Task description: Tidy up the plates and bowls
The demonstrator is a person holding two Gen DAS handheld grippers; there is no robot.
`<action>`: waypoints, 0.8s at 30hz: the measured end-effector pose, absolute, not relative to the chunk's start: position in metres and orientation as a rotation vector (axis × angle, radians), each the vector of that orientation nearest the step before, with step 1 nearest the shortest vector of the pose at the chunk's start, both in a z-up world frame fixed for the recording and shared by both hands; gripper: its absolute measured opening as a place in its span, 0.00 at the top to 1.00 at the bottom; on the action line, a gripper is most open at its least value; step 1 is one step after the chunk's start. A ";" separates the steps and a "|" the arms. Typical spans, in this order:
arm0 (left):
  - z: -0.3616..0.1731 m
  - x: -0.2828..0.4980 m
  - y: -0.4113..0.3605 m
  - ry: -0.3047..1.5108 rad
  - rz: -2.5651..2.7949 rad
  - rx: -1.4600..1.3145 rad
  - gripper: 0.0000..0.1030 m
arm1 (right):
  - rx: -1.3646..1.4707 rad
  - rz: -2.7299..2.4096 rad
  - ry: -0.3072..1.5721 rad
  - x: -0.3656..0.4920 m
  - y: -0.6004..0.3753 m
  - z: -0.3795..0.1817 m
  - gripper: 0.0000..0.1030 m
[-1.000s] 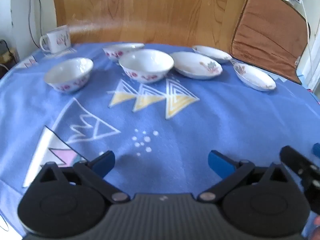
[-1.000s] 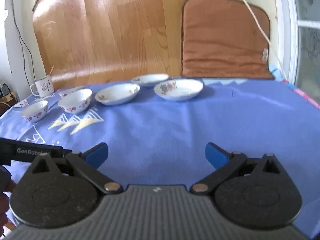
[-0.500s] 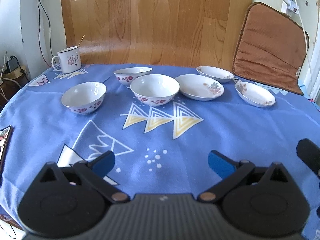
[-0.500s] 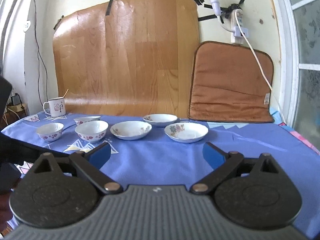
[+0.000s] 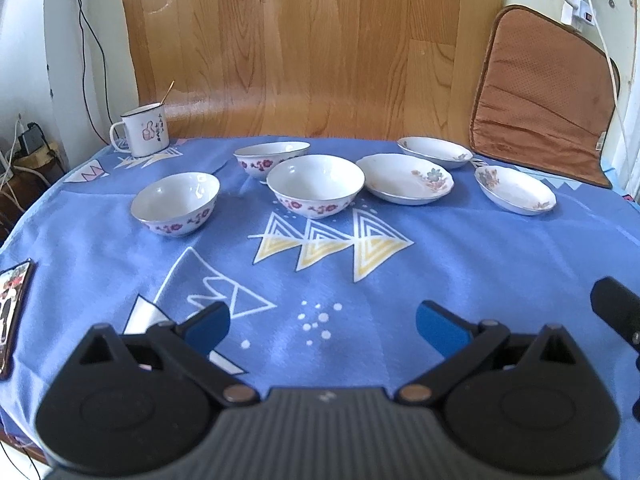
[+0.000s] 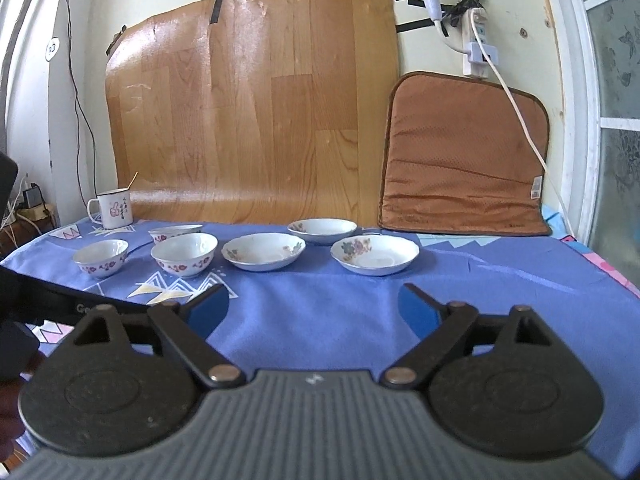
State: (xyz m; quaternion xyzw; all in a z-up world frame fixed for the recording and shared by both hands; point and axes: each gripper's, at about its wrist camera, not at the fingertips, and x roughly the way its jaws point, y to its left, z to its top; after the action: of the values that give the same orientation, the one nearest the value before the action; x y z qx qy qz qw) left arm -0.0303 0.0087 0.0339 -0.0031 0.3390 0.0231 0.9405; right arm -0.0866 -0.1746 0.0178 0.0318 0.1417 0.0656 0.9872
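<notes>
Three bowls (image 5: 315, 186) and three plates (image 5: 405, 178) are seen spread singly, none stacked, well ahead of both tongs; no sorting is judged done yet. The left tongs (image 5: 322, 326) are held low over the blue surface (image 5: 460, 264), spread wide and empty. The right tongs (image 6: 314, 308) are held level, just beside them, equally wide, nothing gripped, the plates lying straight ahead.

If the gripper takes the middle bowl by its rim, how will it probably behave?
The middle bowl looks like glazed ceramic, so it is probably stiff, rather slippery for the pads, and breakable if dropped. Its foot looks narrow under a wide rim, so a push near the rim might tip it. It appears empty, so likely light enough.
</notes>
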 end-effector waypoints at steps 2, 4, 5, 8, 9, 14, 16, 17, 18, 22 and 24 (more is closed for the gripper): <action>0.034 -0.030 0.009 0.687 0.054 -0.003 0.00 | 0.065 0.132 0.285 -0.086 -0.175 0.018 0.09; 0.034 -0.030 0.010 0.682 0.059 0.000 0.00 | 0.065 0.132 0.283 -0.087 -0.174 0.018 0.09; 0.034 -0.031 0.010 0.680 0.061 0.000 0.00 | 0.065 0.133 0.282 -0.086 -0.175 0.019 0.09; 0.034 -0.031 0.011 0.670 0.073 0.003 0.00 | 0.068 0.133 0.279 -0.086 -0.176 0.019 0.09; 0.034 -0.032 0.012 0.665 0.077 0.005 0.00 | 0.069 0.133 0.278 -0.086 -0.176 0.020 0.09; 0.035 -0.032 0.014 0.653 0.095 0.013 0.00 | 0.071 0.137 0.275 -0.086 -0.177 0.020 0.09; 0.034 -0.030 0.016 0.655 0.101 0.010 0.00 | 0.072 0.140 0.276 -0.086 -0.177 0.020 0.09; 0.034 -0.030 0.016 0.656 0.106 0.008 0.00 | 0.073 0.142 0.277 -0.086 -0.177 0.019 0.09; 0.034 -0.029 0.017 0.656 0.110 0.007 0.00 | 0.074 0.143 0.278 -0.085 -0.178 0.019 0.09; 0.033 -0.029 0.022 0.652 0.128 0.009 0.00 | 0.078 0.146 0.281 -0.084 -0.178 0.019 0.09; 0.032 -0.030 0.025 0.650 0.135 0.008 0.00 | 0.079 0.148 0.282 -0.084 -0.178 0.019 0.09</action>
State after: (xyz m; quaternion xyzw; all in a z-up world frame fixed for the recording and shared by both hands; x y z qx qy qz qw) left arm -0.0300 0.0247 0.0320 0.0039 0.3192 0.0663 0.9453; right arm -0.0835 -0.1780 0.0192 0.0392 0.1406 0.0738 0.9865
